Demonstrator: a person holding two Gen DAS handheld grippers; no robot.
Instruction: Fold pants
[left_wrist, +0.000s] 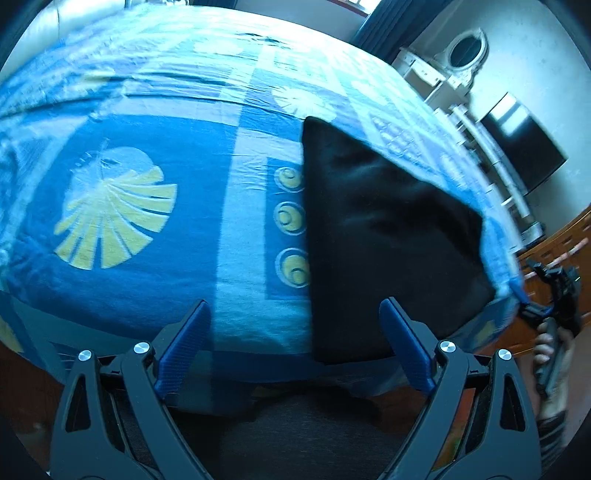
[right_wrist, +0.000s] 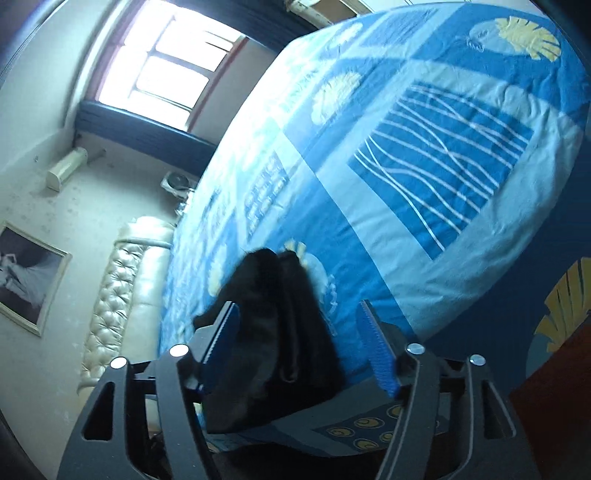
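Observation:
Black pants (left_wrist: 384, 236) lie folded flat in a compact wedge on the blue patterned bedspread (left_wrist: 129, 206), near the bed's front right corner. My left gripper (left_wrist: 295, 314) is open and empty, hovering over the bed's front edge just left of the pants. In the right wrist view the pants (right_wrist: 273, 332) lie between and just beyond the spread jaws of my right gripper (right_wrist: 299, 314), which is open and holds nothing. The right gripper also shows in the left wrist view (left_wrist: 550, 291), held in a hand beyond the bed corner.
The bed (right_wrist: 424, 166) fills most of both views. A tufted cream headboard (right_wrist: 122, 295) and a window (right_wrist: 166, 62) lie beyond it. A white dresser with an oval mirror (left_wrist: 465, 55), a dark screen (left_wrist: 524, 144) and wooden floor (left_wrist: 561, 243) are on the right.

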